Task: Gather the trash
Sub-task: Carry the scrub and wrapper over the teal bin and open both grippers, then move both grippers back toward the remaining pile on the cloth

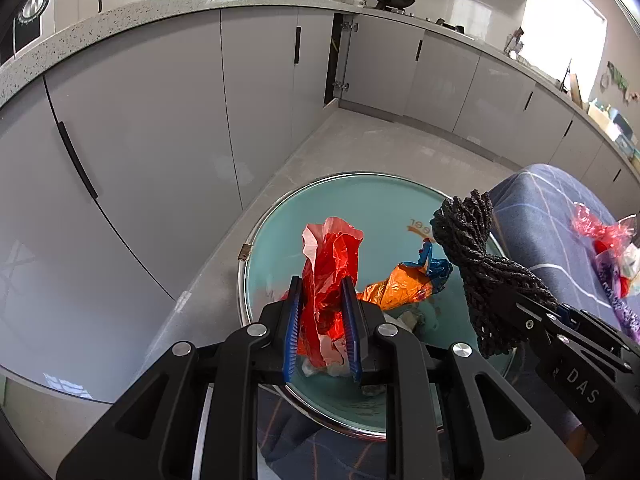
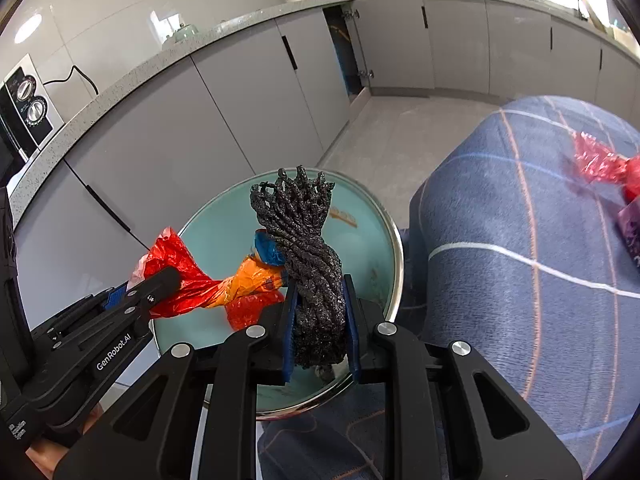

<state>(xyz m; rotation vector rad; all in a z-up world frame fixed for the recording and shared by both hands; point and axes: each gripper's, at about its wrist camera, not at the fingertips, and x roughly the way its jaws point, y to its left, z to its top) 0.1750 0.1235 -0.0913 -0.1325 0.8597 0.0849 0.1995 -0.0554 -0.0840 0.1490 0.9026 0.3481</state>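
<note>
**Readable lettering on the two grippers**

In your left wrist view, white letters "DAS" stand on the black body of the right gripper at the near right. In your right wrist view, "GenRobot.AI" is printed in white along the left gripper at the near left. Orange lettering on the teal bin is too partial to read.
</note>
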